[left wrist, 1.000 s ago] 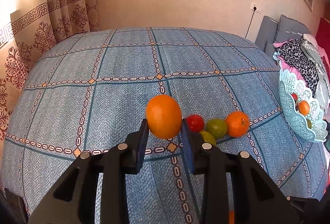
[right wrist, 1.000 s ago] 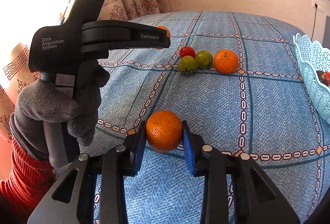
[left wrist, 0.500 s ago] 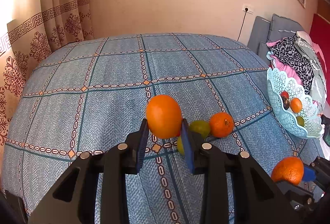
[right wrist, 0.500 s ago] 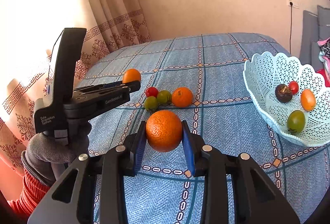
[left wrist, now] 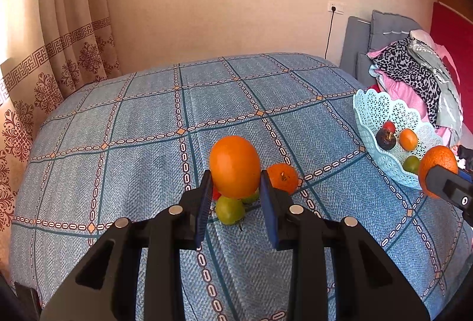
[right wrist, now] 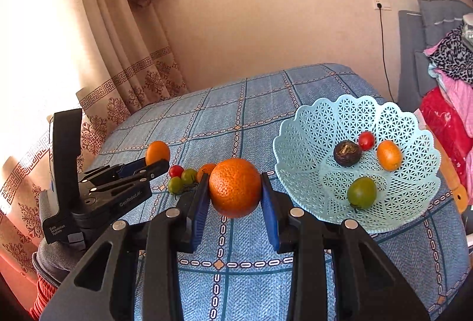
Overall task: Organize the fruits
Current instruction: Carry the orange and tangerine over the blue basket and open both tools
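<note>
My right tool [right wrist: 235, 198] clamps a dimpled orange [right wrist: 235, 188] just short of the basket [right wrist: 298, 143]; my left tool [left wrist: 235, 198] clamps a smooth orange [left wrist: 235, 165] above the bed's fruit cluster [left wrist: 229, 210]. Either round fruit could slip. Only the right view shows the basket's inside.

Overexposed window glare, perhaps daylight

Left hand-held gripper [right wrist: 158, 164]: "GenRobot.AI" on side of body, "Data Acquisition System" on rear housing.
</note>
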`<state>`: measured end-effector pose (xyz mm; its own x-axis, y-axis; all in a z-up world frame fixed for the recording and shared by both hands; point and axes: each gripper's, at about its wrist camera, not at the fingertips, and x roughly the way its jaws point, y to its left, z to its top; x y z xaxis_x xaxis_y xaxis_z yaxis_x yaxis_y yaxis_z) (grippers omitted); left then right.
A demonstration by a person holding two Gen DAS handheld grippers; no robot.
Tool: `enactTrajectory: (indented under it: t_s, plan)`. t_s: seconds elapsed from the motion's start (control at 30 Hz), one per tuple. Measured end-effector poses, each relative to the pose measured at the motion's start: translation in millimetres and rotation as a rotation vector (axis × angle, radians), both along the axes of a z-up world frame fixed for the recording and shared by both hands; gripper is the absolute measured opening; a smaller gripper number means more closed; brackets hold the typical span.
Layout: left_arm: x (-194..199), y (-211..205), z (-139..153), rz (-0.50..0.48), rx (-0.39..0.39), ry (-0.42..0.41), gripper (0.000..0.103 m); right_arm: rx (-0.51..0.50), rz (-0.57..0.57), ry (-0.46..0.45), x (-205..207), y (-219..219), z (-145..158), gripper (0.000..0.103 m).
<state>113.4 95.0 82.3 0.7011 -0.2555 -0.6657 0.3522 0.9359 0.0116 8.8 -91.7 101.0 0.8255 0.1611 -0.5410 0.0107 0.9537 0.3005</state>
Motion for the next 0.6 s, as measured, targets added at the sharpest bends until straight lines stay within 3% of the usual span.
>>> enactTrajectory:
  t_s: [0.6]
  plan:
    - [-27, -69, 25, -0.133, 0.057, -0.067, 0.032, 0.026, -0.137, -0.021, -5, -49, 9, 0.033]
